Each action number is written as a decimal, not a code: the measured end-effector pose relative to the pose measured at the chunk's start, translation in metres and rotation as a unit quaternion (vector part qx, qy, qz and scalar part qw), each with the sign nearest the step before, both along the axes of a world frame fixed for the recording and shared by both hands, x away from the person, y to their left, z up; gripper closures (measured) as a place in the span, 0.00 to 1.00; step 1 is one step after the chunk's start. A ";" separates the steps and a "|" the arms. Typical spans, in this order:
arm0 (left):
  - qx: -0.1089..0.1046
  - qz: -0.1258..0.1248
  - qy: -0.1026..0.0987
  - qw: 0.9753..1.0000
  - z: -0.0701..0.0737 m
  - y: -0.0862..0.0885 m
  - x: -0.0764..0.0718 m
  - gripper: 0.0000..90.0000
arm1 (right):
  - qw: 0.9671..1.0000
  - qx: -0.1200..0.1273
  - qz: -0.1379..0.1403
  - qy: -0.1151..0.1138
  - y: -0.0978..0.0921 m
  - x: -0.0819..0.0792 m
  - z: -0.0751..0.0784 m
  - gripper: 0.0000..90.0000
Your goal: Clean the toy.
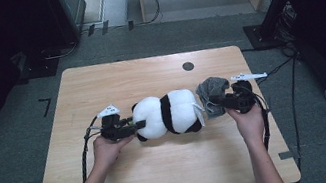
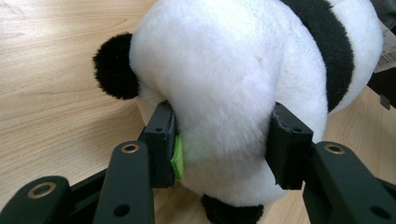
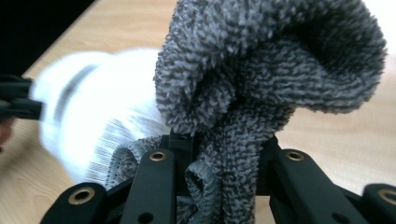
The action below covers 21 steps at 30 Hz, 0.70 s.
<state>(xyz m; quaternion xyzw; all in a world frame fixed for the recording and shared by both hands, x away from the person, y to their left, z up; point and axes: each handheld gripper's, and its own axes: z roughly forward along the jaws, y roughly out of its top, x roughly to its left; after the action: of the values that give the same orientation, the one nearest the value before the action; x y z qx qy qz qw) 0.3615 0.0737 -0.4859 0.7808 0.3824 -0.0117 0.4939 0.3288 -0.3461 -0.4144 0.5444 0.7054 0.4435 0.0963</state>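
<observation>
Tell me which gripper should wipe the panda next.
Right, probably. The right gripper is shut on the grey cloth, bunched up beside the toy panda. The left gripper is shut on the panda's white body, steadying it on the table.

High view: fixed overhead, looks forward and down on the whole table (image 1: 113,80), far off, forearms entering from bottom. Left gripper view: rides the left gripper (image 2: 224,149), looks along its jaws, very close on the plush panda (image 2: 243,70) ahead. Right gripper view: rides the right gripper (image 3: 224,149), close on grey cloth (image 3: 275,60) ahead; panda blurred beyond. All three share the panda.
</observation>
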 end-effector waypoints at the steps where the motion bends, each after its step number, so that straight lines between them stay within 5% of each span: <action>1: 0.001 0.000 -0.001 1.000 0.000 0.000 0.000 0.57 | 1.000 0.001 0.004 -0.008 0.002 -0.002 0.006 0.78; 9: 0.005 0.001 -0.005 1.000 0.000 -0.001 -0.003 0.57 | 0.997 0.022 0.060 -0.048 0.033 -0.008 0.034 0.78; 16: 0.002 0.002 -0.004 1.000 -0.001 0.000 -0.005 0.57 | 0.998 -0.012 0.065 -0.023 0.048 0.007 0.005 0.78; 21: -0.004 0.003 -0.004 1.000 -0.002 0.000 -0.005 0.57 | 0.999 0.009 0.052 -0.014 0.037 0.012 -0.011 0.78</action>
<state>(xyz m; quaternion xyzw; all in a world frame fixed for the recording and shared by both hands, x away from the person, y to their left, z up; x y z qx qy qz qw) 0.3569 0.0733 -0.4875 0.7775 0.3830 -0.0083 0.4987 0.3407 -0.3087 -0.4256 0.5021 0.7272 0.4615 0.0782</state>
